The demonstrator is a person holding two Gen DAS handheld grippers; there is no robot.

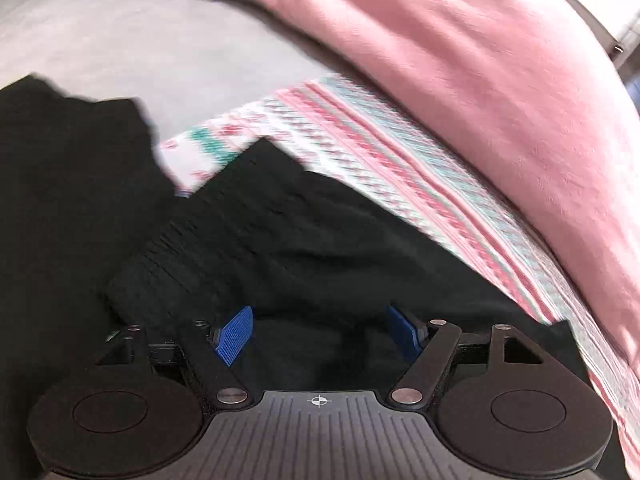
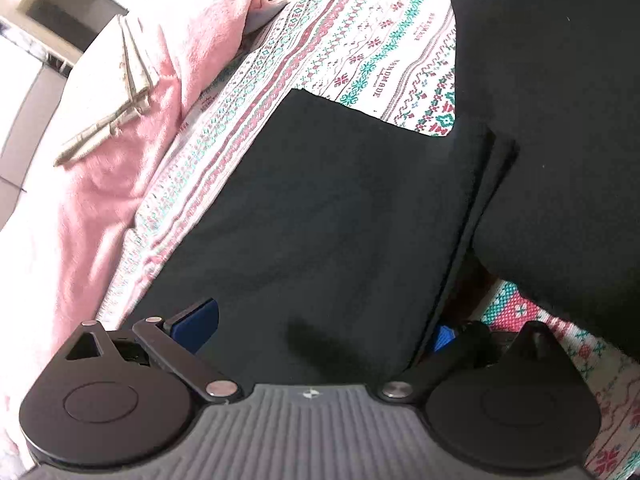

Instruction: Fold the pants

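The black pants (image 2: 320,208) lie on the patterned bedsheet (image 2: 360,52) of the bed, beside the pink blanket (image 2: 132,152) heaped along one edge. A fold is in progress: one panel lies flat, and a second black layer (image 2: 560,120) sits raised at the right of the right wrist view.

The left gripper (image 1: 320,332) is spread wide over the black fabric and grips nothing. The right gripper (image 2: 320,328) is also spread wide; the pants edge runs between its fingers, unclamped.

Judged next move: close on the near edge and carry it across onto the far layer, keeping edges aligned.

The sheet print reads "HANDMADE" (image 2: 386,80); smaller lettering is illegible.
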